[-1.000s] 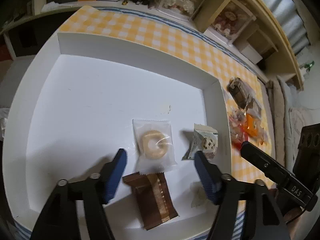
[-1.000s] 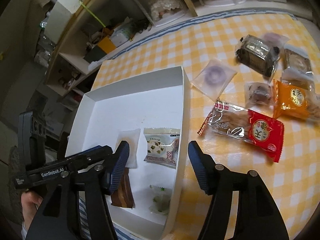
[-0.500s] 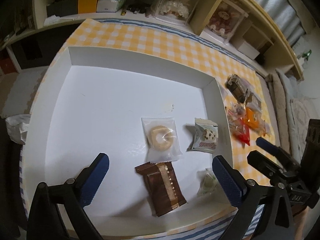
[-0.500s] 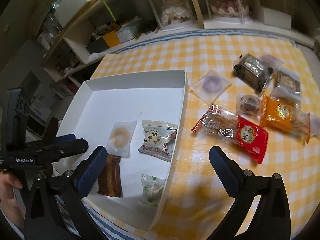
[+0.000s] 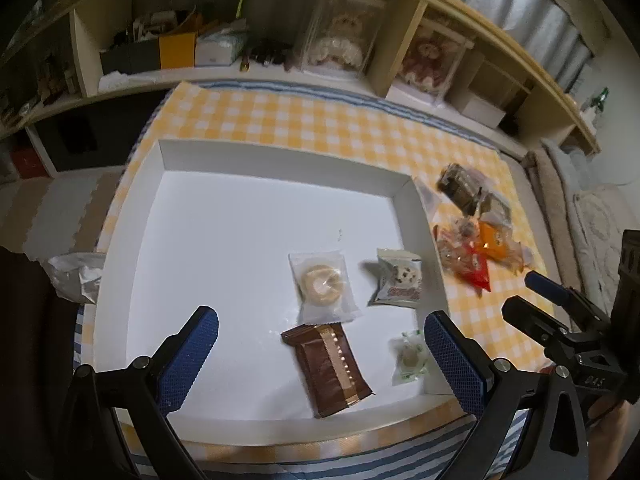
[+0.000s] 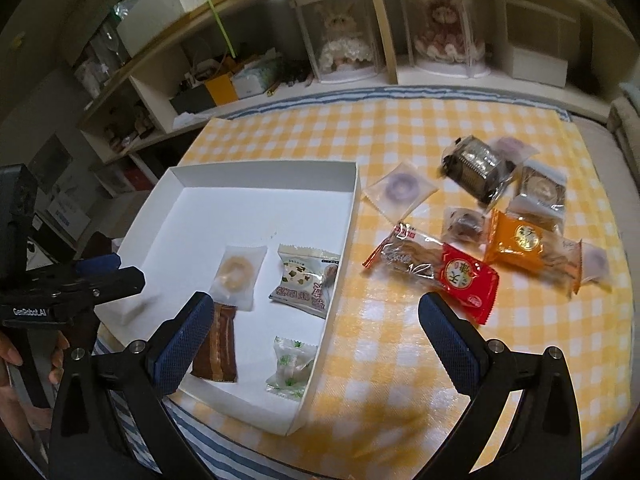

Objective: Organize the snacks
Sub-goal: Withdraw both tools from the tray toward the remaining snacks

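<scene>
A table under a yellow-and-white checked cloth (image 6: 400, 152) is carrying everything here. A shallow white box (image 6: 264, 168) is sitting on its left part, and loose snacks are lying on the cloth to the right: a clear packet with a purple ring (image 6: 400, 192) just beside the box wall, a long red-ended packet (image 6: 432, 272) nearer the front, an orange packet (image 6: 524, 240) touching it, and a dark wrapped cake (image 6: 476, 168) behind. A few smaller clear packets are crowding around those.
</scene>
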The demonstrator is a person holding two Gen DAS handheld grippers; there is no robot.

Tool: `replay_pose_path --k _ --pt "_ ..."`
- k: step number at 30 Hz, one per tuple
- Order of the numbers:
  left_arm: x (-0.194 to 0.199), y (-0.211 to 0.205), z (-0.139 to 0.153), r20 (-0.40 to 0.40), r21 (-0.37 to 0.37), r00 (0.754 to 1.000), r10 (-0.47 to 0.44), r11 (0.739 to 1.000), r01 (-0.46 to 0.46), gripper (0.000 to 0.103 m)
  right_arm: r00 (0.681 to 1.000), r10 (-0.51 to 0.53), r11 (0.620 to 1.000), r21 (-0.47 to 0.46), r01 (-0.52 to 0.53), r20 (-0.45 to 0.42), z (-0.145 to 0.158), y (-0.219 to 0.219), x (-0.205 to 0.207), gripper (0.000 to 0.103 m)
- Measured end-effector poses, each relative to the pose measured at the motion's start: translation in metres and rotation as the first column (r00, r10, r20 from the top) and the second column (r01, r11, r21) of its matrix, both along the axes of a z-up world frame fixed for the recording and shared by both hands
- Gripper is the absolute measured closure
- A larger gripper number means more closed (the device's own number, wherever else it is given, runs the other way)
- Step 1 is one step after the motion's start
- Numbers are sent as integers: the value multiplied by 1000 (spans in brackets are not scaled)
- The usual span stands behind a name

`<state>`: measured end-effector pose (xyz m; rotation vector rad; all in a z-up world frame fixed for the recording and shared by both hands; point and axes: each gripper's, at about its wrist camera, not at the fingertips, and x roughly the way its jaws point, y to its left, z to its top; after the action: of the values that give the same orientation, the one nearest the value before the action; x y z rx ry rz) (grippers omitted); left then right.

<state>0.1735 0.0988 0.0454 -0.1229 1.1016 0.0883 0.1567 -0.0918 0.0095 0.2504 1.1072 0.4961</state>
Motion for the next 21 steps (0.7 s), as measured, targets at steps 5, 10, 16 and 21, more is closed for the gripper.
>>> replay_pose_path --k 5,10,16,21 --pt "-13 -7 16 45 26 999 -26 999 25 0 999 -19 1000 7 18 27 15 -10 -5 0" --pt "-28 -23 35 104 30 993 -58 998 55 0 997 -31 999 10 30 73 39 -25 -9 0" --pt "-43 -35 54 162 22 984 -70 997 67 0 987 -86 996 24 83 136 68 -59 -12 0" --pt "-43 -50 63 203 14 975 -90 996 89 0 977 -128 992 19 127 169 82 -91 -14 0"
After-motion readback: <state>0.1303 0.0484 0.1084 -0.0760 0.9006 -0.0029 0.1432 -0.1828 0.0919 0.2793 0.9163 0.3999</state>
